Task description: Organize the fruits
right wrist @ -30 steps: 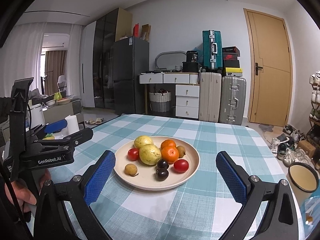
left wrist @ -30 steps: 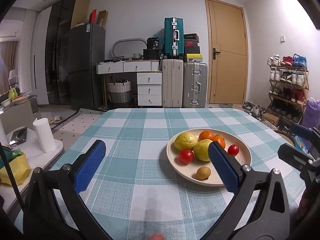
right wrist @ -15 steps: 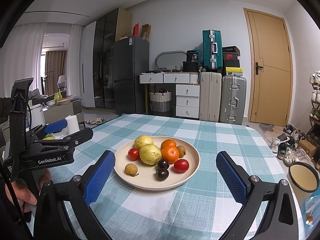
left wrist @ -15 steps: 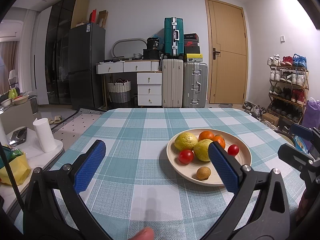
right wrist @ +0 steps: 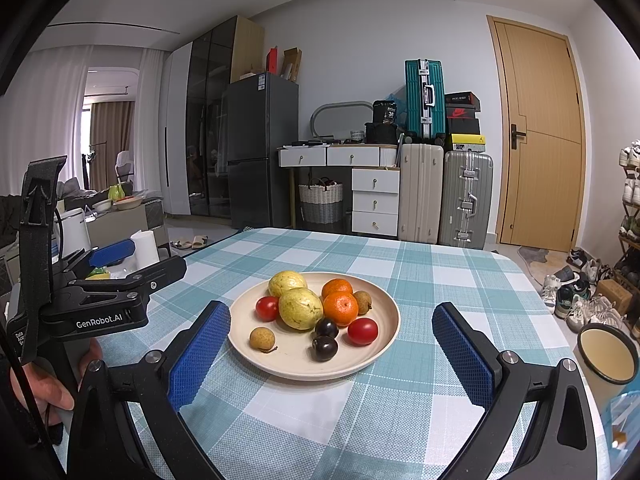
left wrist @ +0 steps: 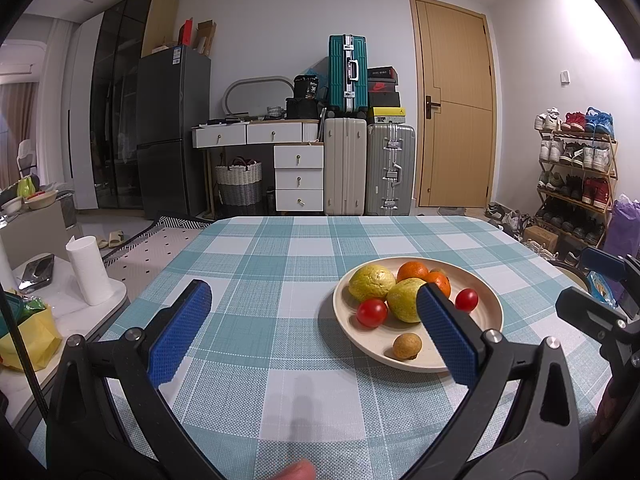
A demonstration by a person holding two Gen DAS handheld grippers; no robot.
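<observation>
A cream plate (right wrist: 384, 344) is set on the checked tabletop (right wrist: 440, 264) and is loaded with two yellow-green fruits (right wrist: 300, 307), two oranges (right wrist: 341, 309), two red tomatoes (right wrist: 362, 331), two dark plums (right wrist: 325, 347) and two small brown fruits (right wrist: 262, 338). The right gripper (right wrist: 330, 356) is held before the plate with its blue fingers (right wrist: 462, 354) spread wide and empty. The left gripper (left wrist: 316, 332) is likewise held agape over the tabletop, left of the plate (left wrist: 486, 320), with nothing between its fingers (left wrist: 180, 332).
</observation>
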